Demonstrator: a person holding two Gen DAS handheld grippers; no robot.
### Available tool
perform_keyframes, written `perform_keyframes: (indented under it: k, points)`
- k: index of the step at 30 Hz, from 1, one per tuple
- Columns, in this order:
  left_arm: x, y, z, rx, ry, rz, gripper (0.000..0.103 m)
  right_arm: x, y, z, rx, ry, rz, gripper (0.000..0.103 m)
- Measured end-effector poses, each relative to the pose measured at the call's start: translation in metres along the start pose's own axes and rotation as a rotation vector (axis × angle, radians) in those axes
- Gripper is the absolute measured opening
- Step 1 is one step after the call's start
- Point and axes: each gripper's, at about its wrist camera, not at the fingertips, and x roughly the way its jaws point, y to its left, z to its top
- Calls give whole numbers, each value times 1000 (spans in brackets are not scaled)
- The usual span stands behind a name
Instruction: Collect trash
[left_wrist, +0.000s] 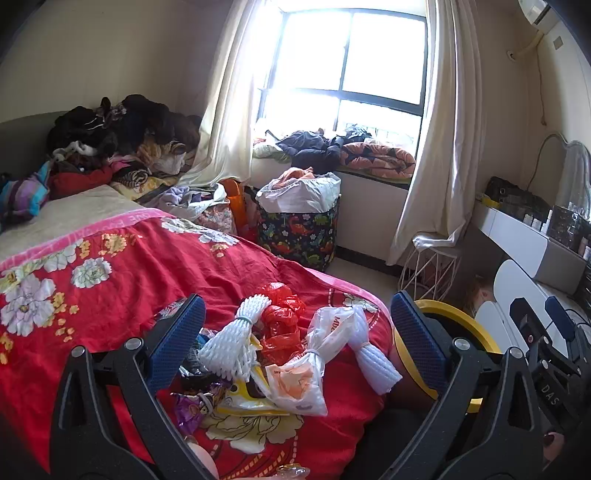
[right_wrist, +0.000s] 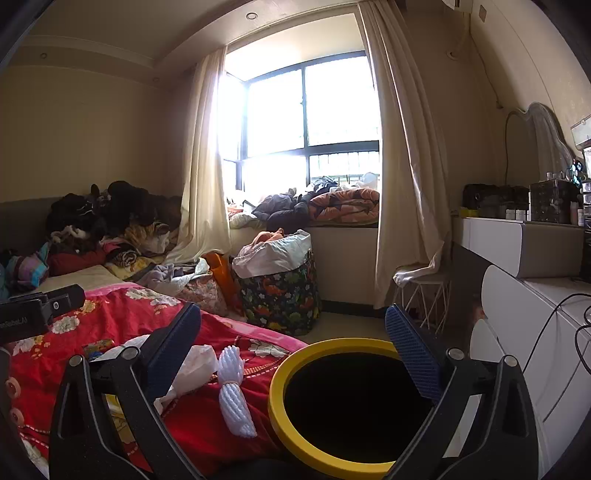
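Both grippers' fingers wide, empty — trash pile on red bedspread, bin beside.

- Two white foam nets between the left gripper's blue pads
- One red plastic bag between them
- One yellow-rimmed bin under the right gripper
- One floral basket ahead

I see strong daylight from the window, which is overexposed to almost pure white and spreads glare on the curtains. The room corners stay dim. Both fisheye views bend straight lines and darken at the edges. The bin inside is black shadow.
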Motion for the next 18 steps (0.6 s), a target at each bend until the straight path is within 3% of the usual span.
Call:
perform_keyframes:
  k: [18]
  points:
    - [-2, -1, 1, -3, -2, -5, 92, 4, -1, -9, 2, 6, -4, 97]
